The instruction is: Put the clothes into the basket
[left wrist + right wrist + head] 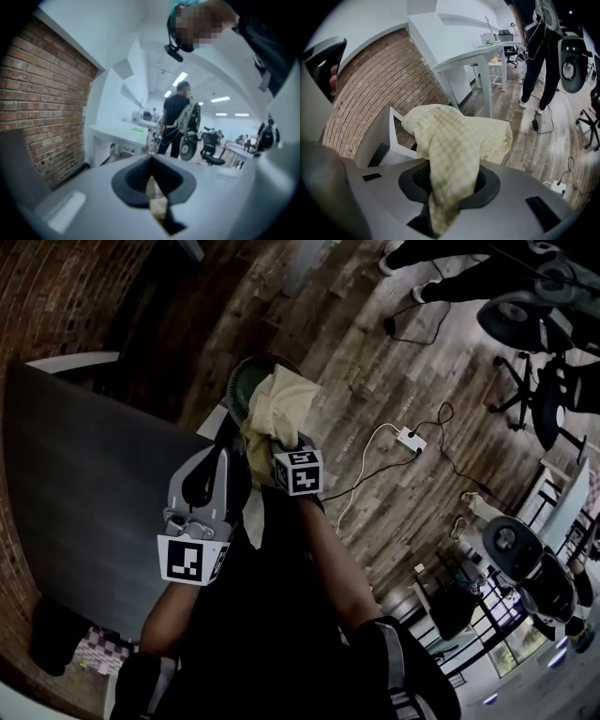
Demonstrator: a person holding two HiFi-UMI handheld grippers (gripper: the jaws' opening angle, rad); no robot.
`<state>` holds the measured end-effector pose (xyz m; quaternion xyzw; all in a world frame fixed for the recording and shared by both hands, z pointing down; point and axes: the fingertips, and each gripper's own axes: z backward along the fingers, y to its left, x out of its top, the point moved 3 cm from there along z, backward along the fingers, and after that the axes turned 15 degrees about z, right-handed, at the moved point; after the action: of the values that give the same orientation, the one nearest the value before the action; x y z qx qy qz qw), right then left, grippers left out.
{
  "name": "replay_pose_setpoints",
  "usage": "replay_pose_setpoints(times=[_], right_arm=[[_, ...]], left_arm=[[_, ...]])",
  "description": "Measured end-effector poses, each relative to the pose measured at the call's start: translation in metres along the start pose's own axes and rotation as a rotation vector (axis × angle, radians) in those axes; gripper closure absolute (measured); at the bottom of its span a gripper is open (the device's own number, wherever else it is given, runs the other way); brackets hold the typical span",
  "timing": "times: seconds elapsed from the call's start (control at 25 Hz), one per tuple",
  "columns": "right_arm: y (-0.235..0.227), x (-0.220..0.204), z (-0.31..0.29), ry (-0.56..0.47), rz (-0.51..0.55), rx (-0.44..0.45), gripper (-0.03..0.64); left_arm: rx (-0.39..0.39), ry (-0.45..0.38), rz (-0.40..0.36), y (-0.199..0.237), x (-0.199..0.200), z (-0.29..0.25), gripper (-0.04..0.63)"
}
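Note:
A pale yellow checked cloth (pixel 450 140) hangs bunched from my right gripper (pixel 440 197), whose jaws are shut on it. In the head view the same cloth (pixel 279 404) sits over a dark green rounded basket rim (pixel 239 385), just ahead of the right gripper (pixel 274 444). In the right gripper view a white-rimmed container (pixel 395 136) shows under and behind the cloth. My left gripper (pixel 221 454) is close beside the right one, at its left. Its jaws (pixel 157 199) are closed with a small piece of the yellow cloth (pixel 158 205) pinched between them.
A dark grey table (pixel 84 474) lies at the left against a brick wall (pixel 370 79). On the wood floor are a white power strip with cables (pixel 411 439) and office chairs (pixel 534 324). A person (pixel 539 47) stands by a white desk (pixel 478 54).

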<state>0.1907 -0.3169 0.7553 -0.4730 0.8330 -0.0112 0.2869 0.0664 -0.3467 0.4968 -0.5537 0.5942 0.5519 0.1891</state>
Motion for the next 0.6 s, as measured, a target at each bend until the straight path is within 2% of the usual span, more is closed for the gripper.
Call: replay_pose_setpoints(times=[0.36,0.6], right_arm=[[-0.004,-0.02,-0.03,0.081,-0.014,0.016,0.505],[-0.003,-0.025,-0.032,0.094,-0.017,0.015,0.5]], left_arm=[[0.012,0.005,0.025,0.007,-0.01,0.001,0.592],[0.036,0.016,0.034,0.008,-0.014,0.006,0.592]])
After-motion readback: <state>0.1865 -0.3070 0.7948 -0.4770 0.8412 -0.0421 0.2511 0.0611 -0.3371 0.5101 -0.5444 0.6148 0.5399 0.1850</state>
